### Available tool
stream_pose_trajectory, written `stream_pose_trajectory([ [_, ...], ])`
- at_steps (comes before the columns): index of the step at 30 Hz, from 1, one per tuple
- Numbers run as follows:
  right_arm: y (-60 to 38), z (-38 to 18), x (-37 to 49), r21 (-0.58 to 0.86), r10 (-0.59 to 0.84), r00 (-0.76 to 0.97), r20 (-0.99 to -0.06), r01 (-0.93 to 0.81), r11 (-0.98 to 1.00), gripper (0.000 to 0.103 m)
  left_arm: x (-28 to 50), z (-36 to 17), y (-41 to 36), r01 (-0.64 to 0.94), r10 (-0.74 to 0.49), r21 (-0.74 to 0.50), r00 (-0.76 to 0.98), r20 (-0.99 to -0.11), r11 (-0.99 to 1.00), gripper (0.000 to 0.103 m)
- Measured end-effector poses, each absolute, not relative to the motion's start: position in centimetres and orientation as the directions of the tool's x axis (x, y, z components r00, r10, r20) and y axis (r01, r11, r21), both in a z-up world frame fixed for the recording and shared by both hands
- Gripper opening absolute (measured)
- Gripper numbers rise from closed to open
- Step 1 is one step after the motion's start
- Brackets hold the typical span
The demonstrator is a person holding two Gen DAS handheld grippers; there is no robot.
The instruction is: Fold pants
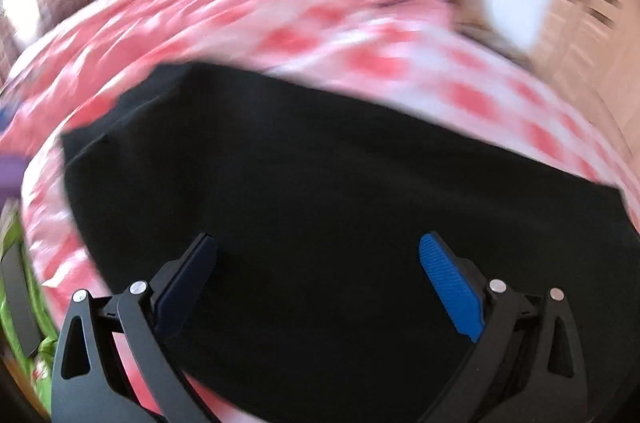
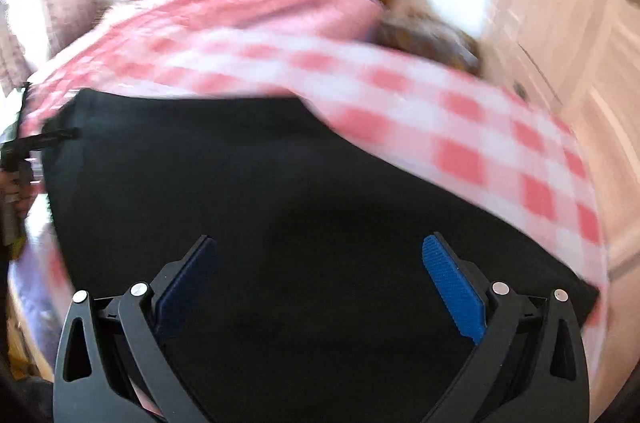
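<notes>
Both claws stand wide with nothing between the pads: the left claw (image 1: pixel 318 265) and the right claw (image 2: pixel 320 265) each hang over the pants (image 1: pixel 340 191), which lie spread dark and flat on the bed (image 1: pixel 280 23), over its pink-and-white checked cover. By the look of it the pants are soft, light cloth that will drape and sag once lifted, not slippery, in no way fragile, and likely to bunch if pinched in the middle. A hold at an edge or corner seems best, such as the straight far edge against the cover or the corner at the left in the left wrist view, with one claw at each end of that edge so the fold comes over evenly. Much is hard to read: both views are smeared by blur, the black cloth shows almost no seams or creases, so waistband and legs cannot be told apart, and the near part is cut off behind the claws.
</notes>
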State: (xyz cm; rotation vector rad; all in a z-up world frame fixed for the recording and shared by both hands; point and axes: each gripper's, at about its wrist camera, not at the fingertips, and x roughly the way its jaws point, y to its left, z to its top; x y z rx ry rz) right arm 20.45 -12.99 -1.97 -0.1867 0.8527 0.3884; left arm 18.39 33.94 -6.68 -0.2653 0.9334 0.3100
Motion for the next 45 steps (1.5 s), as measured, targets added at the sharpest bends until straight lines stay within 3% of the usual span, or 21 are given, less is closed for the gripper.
stream_pose_trajectory([
  [2, -9.1, -1.6, 20.3, 0.003, 0.323, 0.581, -0.747, -0.482, 0.876, 0.099, 16.5, -5.4, 36.2, -0.336, 0.029, -0.236, 0.627, -0.779, 0.912, 0.096],
  [3, -7.5, -1.5, 20.3, 0.007, 0.346, 0.570, -0.745, -0.512, 0.859, 0.099, 15.6, -4.7, 37.0, -0.344, 0.025, -0.263, 0.647, -0.762, 0.901, 0.101],
  [6, -0.1, -2.3, 20.7, 0.020, 0.422, 0.501, -0.755, -0.626, 0.779, 0.099, 12.3, -3.4, 41.1, -0.400, 0.000, -0.393, 0.701, -0.713, 0.828, 0.101],
  [9, 5.1, -3.0, 20.4, 0.018, 0.465, 0.447, -0.765, -0.706, 0.708, 0.099, 11.1, -4.3, 44.6, -0.455, -0.038, -0.485, 0.699, -0.714, 0.747, 0.101],
  [13, 11.1, -3.8, 19.3, 0.028, 0.508, 0.381, -0.773, -0.779, 0.626, 0.099, 11.2, -7.2, 48.2, -0.444, -0.191, -0.643, 0.712, -0.676, 0.624, 0.100],
  [16, 12.6, -4.6, 18.9, 0.040, 0.511, 0.356, -0.782, -0.790, 0.611, 0.099, 11.7, -8.6, 49.5, -0.428, -0.244, -0.704, 0.729, -0.640, 0.566, 0.099],
  [22, 13.2, -5.8, 19.6, 0.078, 0.499, 0.336, -0.798, -0.765, 0.639, 0.099, 13.0, -8.6, 50.4, -0.422, -0.223, -0.711, 0.750, -0.622, 0.562, 0.099],
  [23, 13.3, -6.0, 19.8, 0.089, 0.502, 0.334, -0.798, -0.758, 0.646, 0.099, 13.1, -8.6, 50.7, -0.425, -0.212, -0.707, 0.754, -0.622, 0.565, 0.092],
  [25, 13.5, -6.4, 20.6, 0.109, 0.504, 0.335, -0.796, -0.740, 0.664, 0.099, 13.5, -8.8, 51.1, -0.445, -0.188, -0.685, 0.743, -0.642, 0.577, 0.063],
  [26, 13.6, -6.6, 20.9, 0.114, 0.500, 0.337, -0.798, -0.730, 0.674, 0.099, 13.7, -9.0, 51.4, -0.455, -0.186, -0.678, 0.735, -0.652, 0.577, 0.031],
  [29, 14.2, -8.0, 21.8, 0.128, 0.464, 0.299, -0.834, -0.713, 0.689, 0.099, 12.7, -8.3, 51.3, -0.421, -0.170, -0.697, 0.774, -0.610, 0.580, 0.027],
  [33, 14.7, -8.2, 21.1, 0.063, 0.441, 0.324, -0.837, -0.744, 0.665, 0.099, 11.5, -1.9, 45.9, -0.356, -0.001, -0.532, 0.831, -0.556, 0.768, 0.027],
  [37, 10.9, -6.4, 21.7, 0.214, 0.548, 0.339, -0.765, -0.668, 0.712, 0.098, 11.9, 5.4, 35.2, -0.186, 0.054, -0.254, 0.892, -0.449, 0.949, 0.027],
  [40, 3.3, -3.6, 21.7, 0.343, 0.601, 0.468, -0.647, -0.526, 0.778, 0.099, 11.8, 6.7, 26.5, -0.057, 0.049, -0.007, 0.909, -0.414, 0.998, 0.027],
  [45, -9.3, -0.5, 20.8, 0.378, 0.471, 0.672, -0.572, -0.294, 0.878, 0.099, 10.9, 1.8, 13.0, 0.192, -0.033, 0.312, 0.893, -0.449, 0.930, 0.027],
])
